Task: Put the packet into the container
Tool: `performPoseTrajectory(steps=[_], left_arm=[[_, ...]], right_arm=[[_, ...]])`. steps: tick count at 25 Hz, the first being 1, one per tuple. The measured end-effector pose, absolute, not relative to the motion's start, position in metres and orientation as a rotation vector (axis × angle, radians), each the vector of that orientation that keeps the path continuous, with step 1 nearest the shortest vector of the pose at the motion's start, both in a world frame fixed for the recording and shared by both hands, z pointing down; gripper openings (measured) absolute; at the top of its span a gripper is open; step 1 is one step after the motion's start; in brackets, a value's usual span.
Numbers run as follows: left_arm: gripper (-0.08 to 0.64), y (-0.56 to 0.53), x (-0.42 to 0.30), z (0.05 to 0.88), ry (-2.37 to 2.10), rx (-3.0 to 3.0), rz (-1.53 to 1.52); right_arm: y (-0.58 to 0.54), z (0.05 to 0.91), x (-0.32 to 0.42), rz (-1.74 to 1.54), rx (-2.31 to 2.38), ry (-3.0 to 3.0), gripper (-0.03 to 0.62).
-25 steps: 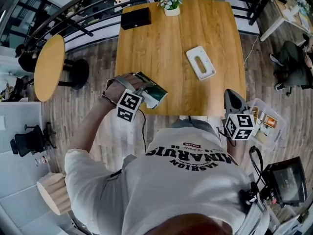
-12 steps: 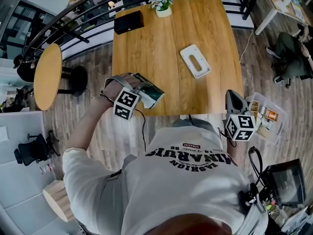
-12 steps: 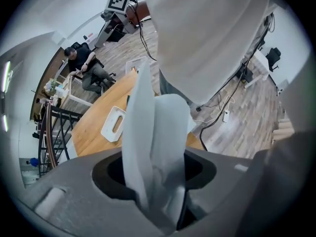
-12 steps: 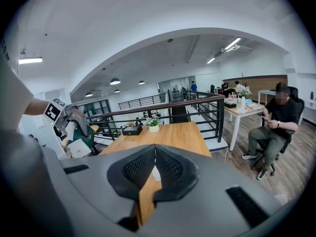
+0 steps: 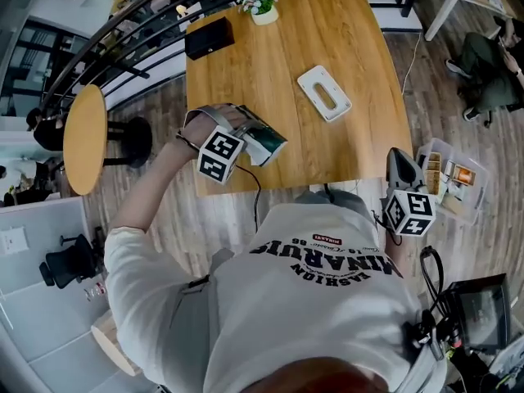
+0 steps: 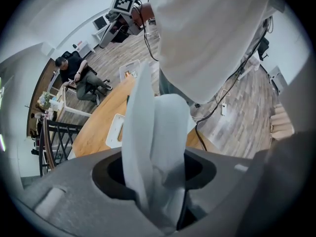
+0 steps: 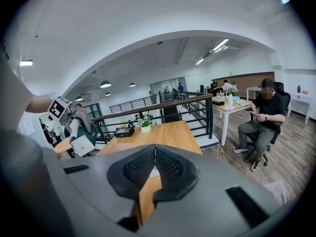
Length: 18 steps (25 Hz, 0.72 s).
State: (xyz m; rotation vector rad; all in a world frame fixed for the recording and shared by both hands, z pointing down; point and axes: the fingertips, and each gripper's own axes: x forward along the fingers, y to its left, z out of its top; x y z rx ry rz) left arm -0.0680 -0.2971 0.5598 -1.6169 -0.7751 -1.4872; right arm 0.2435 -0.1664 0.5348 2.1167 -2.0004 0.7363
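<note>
Between left tongs (image 6: 157,180), the packet (image 6: 148,127)

The right tongs (image 7: 155,151) fill the foreground, their two ribbed pads meeting tip to tip with nothing caught between them. Beyond them stretches a wooden worktop (image 7: 168,135), which carries a black box (image 7: 124,131) and a small potted plant (image 7: 145,126) near its far edge. A pale sliver (image 7: 154,172) peeks out behind the pads and is possibly a white container. At the far left, the left tongs (image 7: 76,125) grip a white-and-green packet (image 7: 82,144). A seated person (image 7: 261,125) is at the right.
</note>
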Motion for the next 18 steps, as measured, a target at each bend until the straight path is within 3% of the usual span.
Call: performPoseTrajectory(steps=[18], left_arm=[[0.232,-0.351,0.063,0.616,-0.982,-1.404,-1.344]], right_arm=[[-0.103,0.549,0.274,0.832,2.407,-1.750,0.008]])
